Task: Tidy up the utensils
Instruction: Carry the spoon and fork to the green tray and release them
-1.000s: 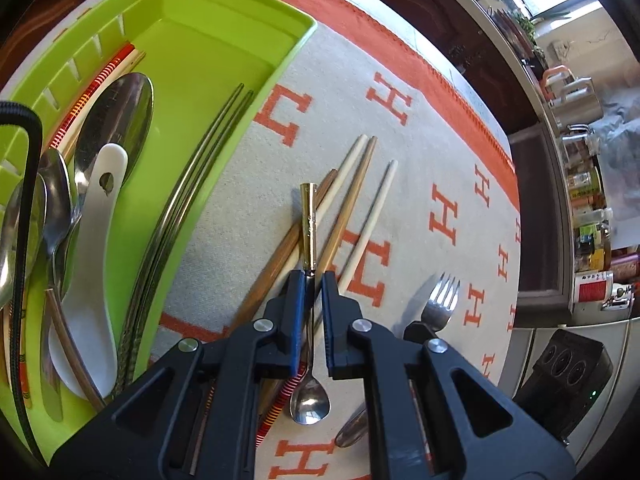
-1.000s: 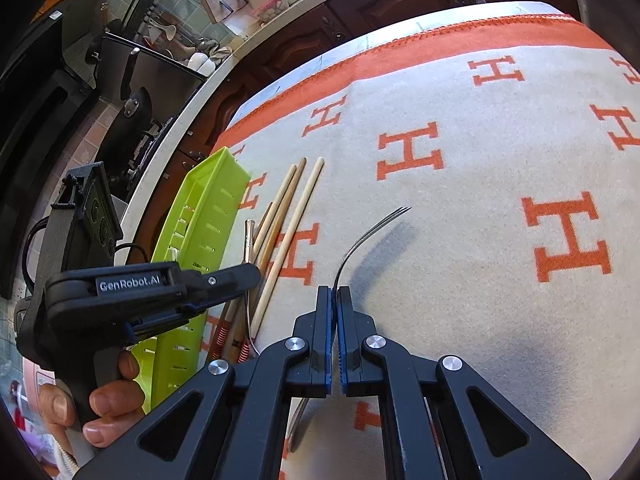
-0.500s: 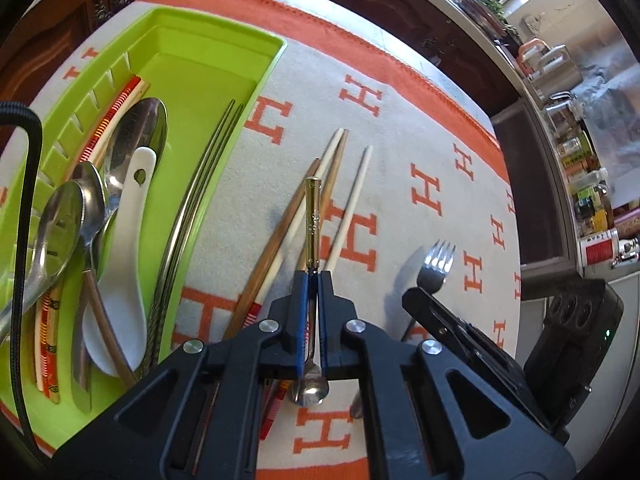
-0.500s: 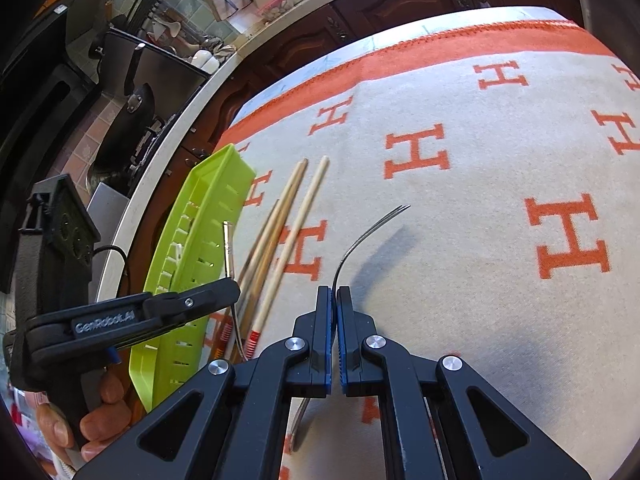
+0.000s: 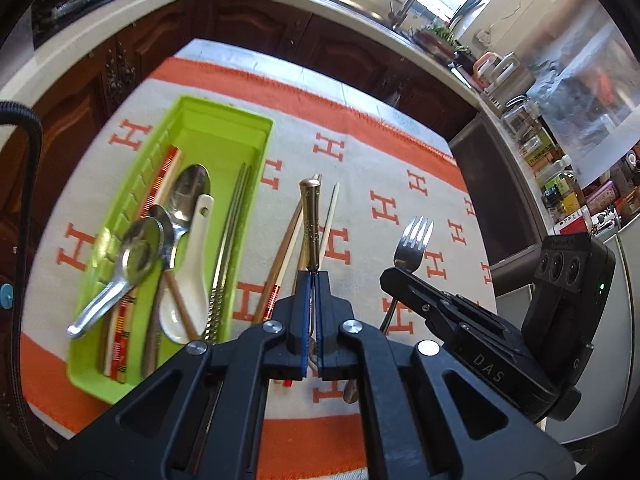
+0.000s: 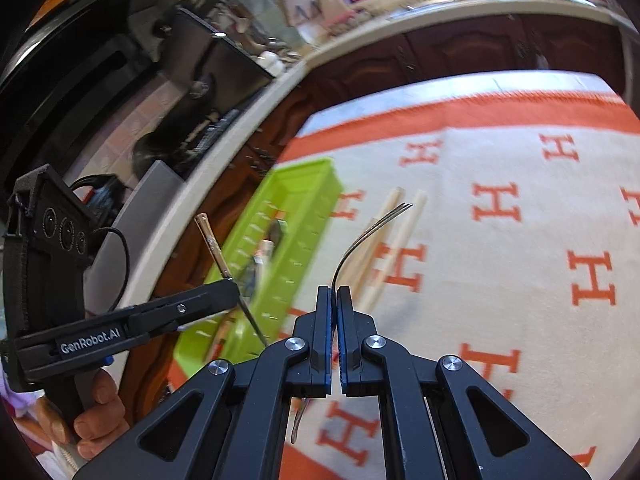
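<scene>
My left gripper (image 5: 313,280) is shut on a small gold-handled spoon (image 5: 311,216), held above the cloth with the handle pointing forward; it also shows in the right wrist view (image 6: 214,246). My right gripper (image 6: 335,294) is shut on a steel fork (image 6: 368,232), tines forward, lifted off the cloth; the fork also shows in the left wrist view (image 5: 412,240). The green tray (image 5: 262,136) at the left holds spoons, a white ceramic spoon (image 5: 188,264) and steel chopsticks (image 5: 230,248). Wooden chopsticks (image 5: 286,248) lie on the cloth below my left gripper.
An orange-and-cream cloth with H letters (image 5: 400,184) covers the table. Dark wooden cabinets and a counter with a sink (image 5: 360,4) run behind it. Jars and boxes (image 5: 560,168) stand at the right. The table's far edge (image 6: 480,80) is close behind the tray.
Both grippers have risen from the cloth. The left one has lifted the gold-handled spoon off the chopsticks; the right one has lifted the fork. The views now take in the whole tray and the kitchen.
</scene>
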`<state>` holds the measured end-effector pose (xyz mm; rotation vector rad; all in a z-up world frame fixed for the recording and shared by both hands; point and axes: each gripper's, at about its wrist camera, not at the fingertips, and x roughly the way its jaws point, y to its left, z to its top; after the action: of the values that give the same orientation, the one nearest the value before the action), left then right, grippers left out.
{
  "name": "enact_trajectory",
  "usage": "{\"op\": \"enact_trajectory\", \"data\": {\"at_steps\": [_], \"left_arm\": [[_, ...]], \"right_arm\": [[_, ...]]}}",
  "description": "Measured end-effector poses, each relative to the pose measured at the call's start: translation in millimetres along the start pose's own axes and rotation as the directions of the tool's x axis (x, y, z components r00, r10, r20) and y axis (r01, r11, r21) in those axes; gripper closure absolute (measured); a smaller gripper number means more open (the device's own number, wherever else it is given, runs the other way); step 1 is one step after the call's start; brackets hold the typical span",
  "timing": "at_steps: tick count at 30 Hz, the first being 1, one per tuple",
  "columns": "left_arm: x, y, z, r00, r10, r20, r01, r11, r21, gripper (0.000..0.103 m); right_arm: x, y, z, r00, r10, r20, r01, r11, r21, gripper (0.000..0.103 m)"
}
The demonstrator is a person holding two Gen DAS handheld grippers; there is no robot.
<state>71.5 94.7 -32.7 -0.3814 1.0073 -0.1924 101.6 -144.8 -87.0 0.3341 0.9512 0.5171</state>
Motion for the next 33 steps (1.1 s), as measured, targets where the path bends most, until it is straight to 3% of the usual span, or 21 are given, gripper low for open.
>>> {"op": "enact_trajectory", "data": {"at_steps": [9,14,18,26,29,33], "left_arm": [[-77.2,33.1,-6.8,0.988,0.093,0.12,-0.095,0.995,0.008,0.103],[-91.5,62.7,-9.5,0.983,0.139,0.122,-0.138,0.99,-0.015,0.103],[-80.4,85.1,-12.9,0.984,0.156,0.082,-0.155,0.988,-0.021,0.103],[-29.0,117.8,-18.9,0.993,0.115,-0.016,-0.116,0.989,-0.087,0.103],[-12.5,122.7,-21.0,0.994,0.096,-0.044,-0.1,0.99,-0.102,0.103],[3.1,125.1,-22.3,0.994,0.088,-0.069,-0.095,0.99,-0.102,0.103]], "right_arm": [[3.6,73.6,12.1,0.995,0.102,0.004,-0.102,0.992,-0.072,0.101],[32.4,112.8,11.6,0.994,0.108,-0.031,-0.111,0.987,-0.116,0.101],[68.4,129.0,8.4,0.994,0.081,-0.068,-0.089,0.986,-0.141,0.101],[125.2,129.7,12.4,0.99,-0.081,-0.117,0.059,0.981,-0.183,0.099],[135.7,121.2,15.9,0.983,-0.107,-0.147,0.081,0.982,-0.172,0.088],[131.0,114.1,19.2,0.986,-0.115,-0.118,0.095,0.983,-0.159,0.071]]}}
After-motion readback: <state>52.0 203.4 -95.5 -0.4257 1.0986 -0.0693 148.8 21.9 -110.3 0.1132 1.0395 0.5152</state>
